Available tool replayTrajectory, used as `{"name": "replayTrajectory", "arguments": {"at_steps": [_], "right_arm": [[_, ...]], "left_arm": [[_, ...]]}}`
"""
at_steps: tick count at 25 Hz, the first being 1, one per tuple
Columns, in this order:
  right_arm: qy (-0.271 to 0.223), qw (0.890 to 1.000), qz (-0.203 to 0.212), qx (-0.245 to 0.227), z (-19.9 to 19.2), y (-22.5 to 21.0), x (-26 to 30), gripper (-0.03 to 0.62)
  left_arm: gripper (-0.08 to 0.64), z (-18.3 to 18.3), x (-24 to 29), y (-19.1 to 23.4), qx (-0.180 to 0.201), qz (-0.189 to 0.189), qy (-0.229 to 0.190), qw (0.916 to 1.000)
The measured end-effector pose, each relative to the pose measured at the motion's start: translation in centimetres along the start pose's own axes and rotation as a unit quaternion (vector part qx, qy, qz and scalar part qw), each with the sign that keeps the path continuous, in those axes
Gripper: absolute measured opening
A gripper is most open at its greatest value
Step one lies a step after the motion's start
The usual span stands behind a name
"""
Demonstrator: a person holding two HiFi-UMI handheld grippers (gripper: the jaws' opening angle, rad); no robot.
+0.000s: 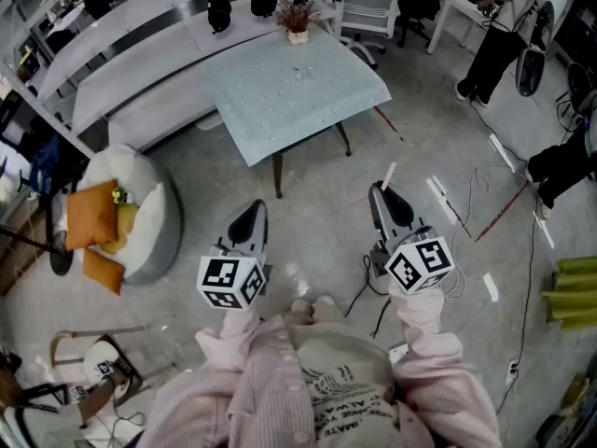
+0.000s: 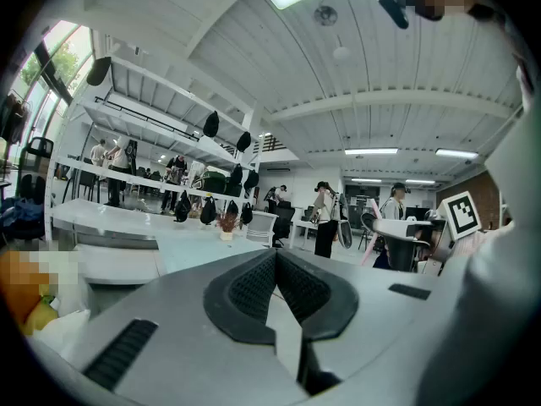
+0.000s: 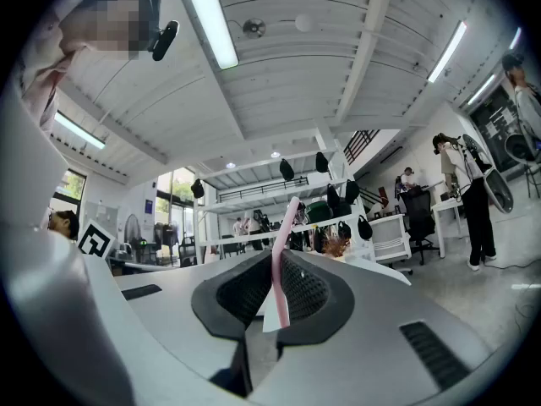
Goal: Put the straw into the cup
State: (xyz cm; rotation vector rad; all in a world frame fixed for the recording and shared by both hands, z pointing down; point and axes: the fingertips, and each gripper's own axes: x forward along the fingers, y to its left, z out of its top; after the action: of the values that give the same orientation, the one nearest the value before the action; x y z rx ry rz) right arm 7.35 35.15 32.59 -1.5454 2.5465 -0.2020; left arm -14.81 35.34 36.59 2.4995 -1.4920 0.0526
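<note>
The thin pink straw [image 3: 285, 222] stands upright between the ribbed black pads of my right gripper [image 3: 279, 265], which is clamped on it. In the head view its tip pokes out just past the jaw tips. My left gripper [image 2: 276, 259] has its jaws pressed together with nothing between them. I see both held out over the grey floor [image 1: 317, 241], well short of the pale blue square table [image 1: 280, 110], which has a small potted dried plant [image 1: 297, 17] at its far edge.
</note>
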Motion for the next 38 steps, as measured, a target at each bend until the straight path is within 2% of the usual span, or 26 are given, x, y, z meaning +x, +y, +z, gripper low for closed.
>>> {"name": "replayTrajectory", "arguments": {"at_steps": [23, 32, 38], "right_arm": [[-0.006, 0.999, 0.028, 0.021, -0.1, -7.5, 2.1, 0.028], [0.000, 0.999, 0.024, 0.031, -0.7, -11.0, 5.0, 0.028], [0.011, 0.999, 0.019, 0.039, -1.5, -13.5, 8.9, 0.028]], "left_arm": [[-0.002, -0.5, 6.8, -2.1, -0.013, 0.020, -0.011, 0.9997], [-0.002, -0.6, 11.4, -1.3, -0.018, 0.021, -0.004, 0.9996], [-0.002, -0.4, 16.1, 0.7, -0.023, 0.017, 0.006, 0.9996]]}}
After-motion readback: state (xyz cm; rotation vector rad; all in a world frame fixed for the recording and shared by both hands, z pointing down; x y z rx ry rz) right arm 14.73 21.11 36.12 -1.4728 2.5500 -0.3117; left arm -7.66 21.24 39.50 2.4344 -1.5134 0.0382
